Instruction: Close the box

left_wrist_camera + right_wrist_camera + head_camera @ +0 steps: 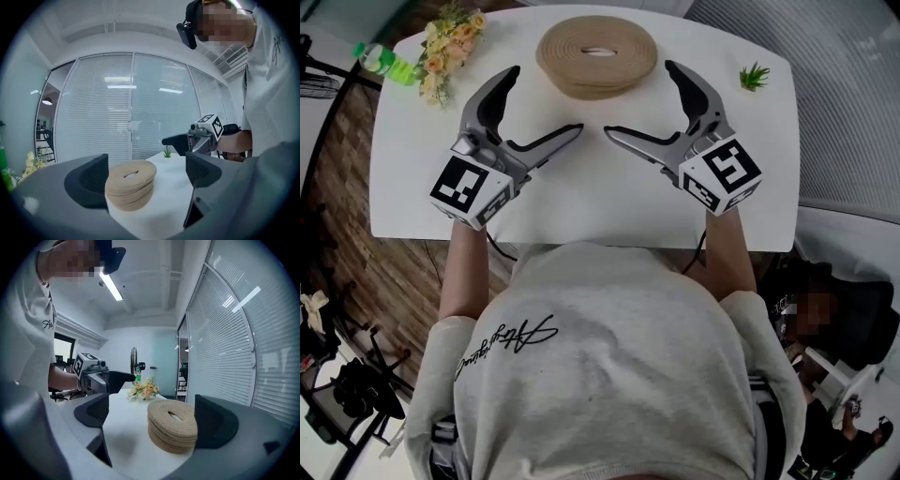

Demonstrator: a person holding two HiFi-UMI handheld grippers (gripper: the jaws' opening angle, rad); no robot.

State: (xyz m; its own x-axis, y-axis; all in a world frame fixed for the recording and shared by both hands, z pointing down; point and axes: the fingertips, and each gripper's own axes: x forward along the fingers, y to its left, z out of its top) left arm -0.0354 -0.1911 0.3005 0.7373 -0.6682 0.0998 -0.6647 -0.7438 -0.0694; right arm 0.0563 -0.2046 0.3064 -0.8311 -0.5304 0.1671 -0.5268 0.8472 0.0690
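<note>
A round woven rope box (pixel 596 54) stands at the far middle of the white table (pixel 581 206), its lid with a slot resting on top. My left gripper (pixel 546 101) hovers open in front of it on the left, and my right gripper (pixel 639 99) hovers open on the right. Neither touches the box, and nothing sits between either pair of fingers. In the left gripper view the box (pixel 131 183) shows ahead between the wide jaws, with the right gripper (pixel 197 138) beyond. The right gripper view shows the box (pixel 172 425) and the left gripper (pixel 101 376).
A bunch of flowers (pixel 445 47) and a green bottle (pixel 384 64) lie at the table's far left corner. A small green plant (pixel 754 75) stands at the far right. The table's near edge runs just under my wrists.
</note>
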